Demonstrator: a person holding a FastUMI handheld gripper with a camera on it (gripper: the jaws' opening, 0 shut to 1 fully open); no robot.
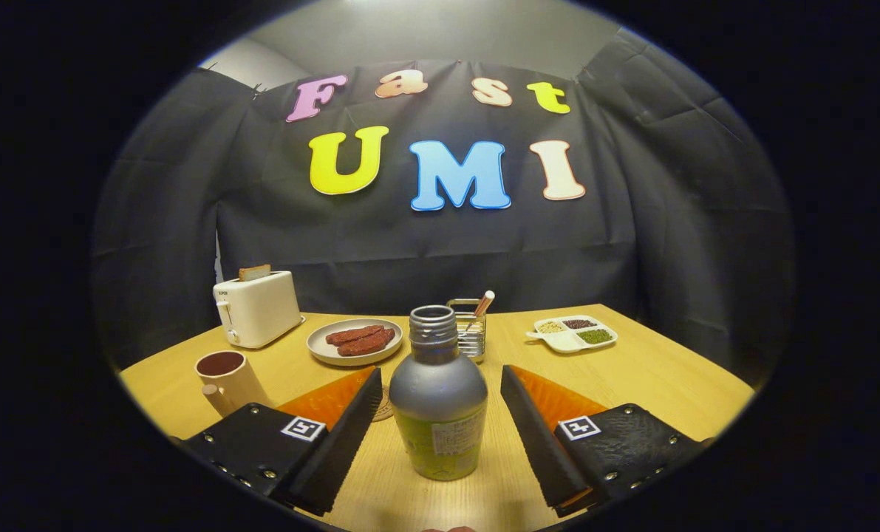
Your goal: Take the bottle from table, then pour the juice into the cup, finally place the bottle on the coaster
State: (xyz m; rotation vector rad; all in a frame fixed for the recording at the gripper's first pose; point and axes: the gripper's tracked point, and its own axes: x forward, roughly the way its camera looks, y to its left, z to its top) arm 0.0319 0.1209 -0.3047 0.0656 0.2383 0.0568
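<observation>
Two fingers spread wide, nothing gripped yet, and my gripper (440,414) has the bottle (438,399) standing dead centre between them, upright, cap off, neck pointing straight up. Sweeping left to right: the cup (227,380) sits off past my left finger (336,436), apart from it; a round coaster (385,406) peeks out just behind the bottle's left flank; then the bottle itself; then my right finger (539,436). Neither finger touches it, so I reckon closing straight in is the next call.
</observation>
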